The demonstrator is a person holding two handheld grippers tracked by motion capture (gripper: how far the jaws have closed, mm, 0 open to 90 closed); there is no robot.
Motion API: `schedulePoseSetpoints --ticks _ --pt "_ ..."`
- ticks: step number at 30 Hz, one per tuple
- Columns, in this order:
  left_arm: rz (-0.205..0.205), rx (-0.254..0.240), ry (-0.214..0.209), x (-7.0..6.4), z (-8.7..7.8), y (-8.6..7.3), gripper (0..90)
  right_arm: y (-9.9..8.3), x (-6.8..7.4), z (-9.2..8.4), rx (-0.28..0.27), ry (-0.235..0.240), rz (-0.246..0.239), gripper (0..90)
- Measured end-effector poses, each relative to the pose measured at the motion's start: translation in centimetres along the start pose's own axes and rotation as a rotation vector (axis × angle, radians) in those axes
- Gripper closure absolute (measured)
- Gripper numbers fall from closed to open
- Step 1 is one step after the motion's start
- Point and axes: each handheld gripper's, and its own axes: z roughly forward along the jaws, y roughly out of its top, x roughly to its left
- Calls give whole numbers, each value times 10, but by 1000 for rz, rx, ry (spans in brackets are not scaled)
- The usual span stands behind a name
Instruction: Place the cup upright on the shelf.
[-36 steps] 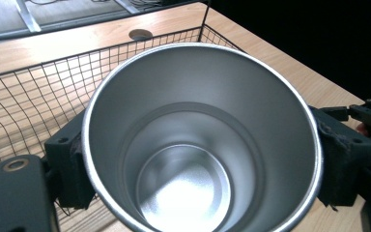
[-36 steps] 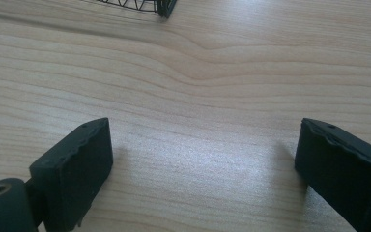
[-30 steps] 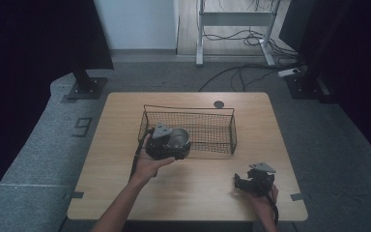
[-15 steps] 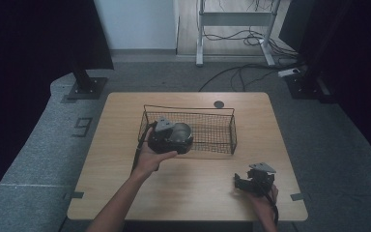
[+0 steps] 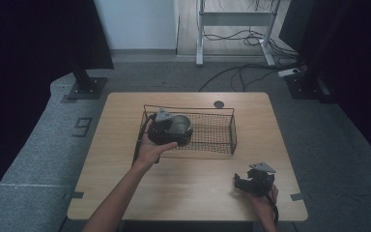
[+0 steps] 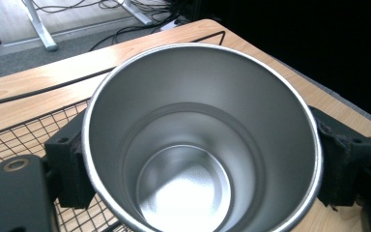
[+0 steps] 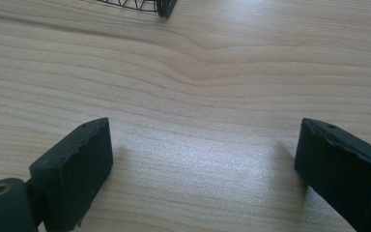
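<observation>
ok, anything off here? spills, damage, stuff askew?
Nothing stands out. The left claw grips an empty, undented steel cup by its sides over the wire basket. The right claw rests open on the bare table. No spills or damage visible.

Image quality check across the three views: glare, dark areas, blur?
High view: dim, black surrounds, wooden table evenly lit. Left gripper view: soft sheen inside the shiny steel cup, sharp; black top-right corner. Right gripper view: pale glare patch on wood between the open black jaws, near jaws slightly soft.
</observation>
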Motion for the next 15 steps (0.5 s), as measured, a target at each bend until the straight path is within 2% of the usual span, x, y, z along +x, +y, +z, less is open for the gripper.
schedulePoseSetpoints --ticks 15 --pt "-11 3 36 9 11 17 151 0 0 0 -1 -2 1 66"
